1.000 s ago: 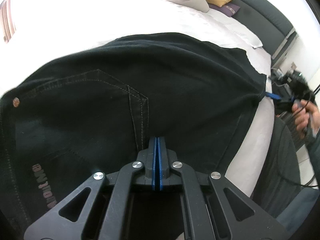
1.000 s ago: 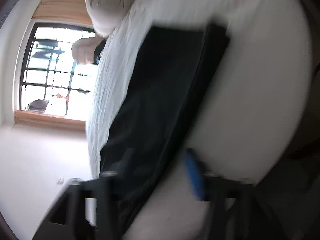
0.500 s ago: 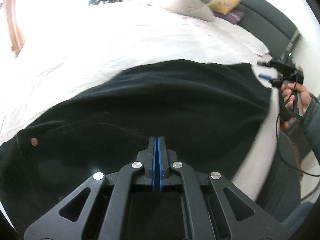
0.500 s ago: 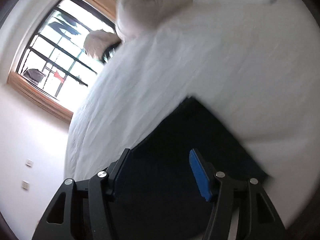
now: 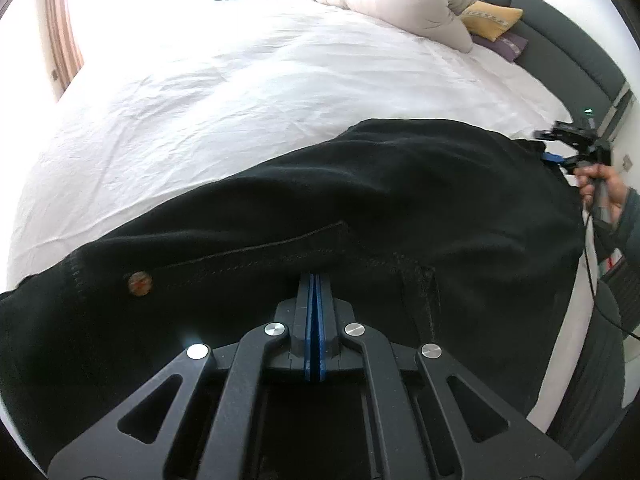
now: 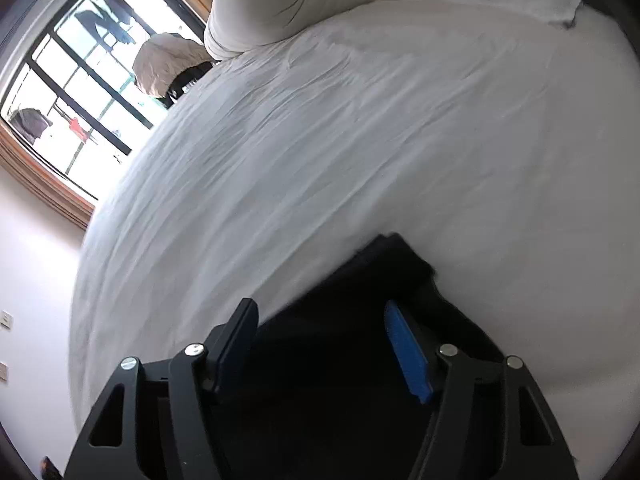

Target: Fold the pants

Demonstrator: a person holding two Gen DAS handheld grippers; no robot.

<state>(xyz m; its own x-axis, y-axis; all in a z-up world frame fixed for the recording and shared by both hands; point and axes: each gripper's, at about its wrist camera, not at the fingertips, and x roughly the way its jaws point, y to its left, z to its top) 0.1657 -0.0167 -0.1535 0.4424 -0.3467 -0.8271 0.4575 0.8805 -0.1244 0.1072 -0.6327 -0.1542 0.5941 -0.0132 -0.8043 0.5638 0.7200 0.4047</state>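
The black pants [image 5: 320,200] lie across the white bed [image 5: 240,88], copper rivet showing. The left gripper [image 5: 314,280] is closed on no visible cloth; the right gripper [image 6: 320,320] has just been opening, holding nothing

black pants [image 5: 360,200], looked like denim, lay across the near part of the bed as one long dark band running from about 8 o'clock to 2 o'clock in the left wrist view. a copper rivet [image 5: 139,283] sat at 8 o'clock, with a stitched pocket line [image 5: 256,246] just right of it and a thick seam [image 5: 428,292] down at 5 o'clock. the cloth was a bit rumpled, with soft folds near the middle. in the right wrist view, one squared-off end [image 6: 392,264] lay flat on the sheet around 6 o'clock.
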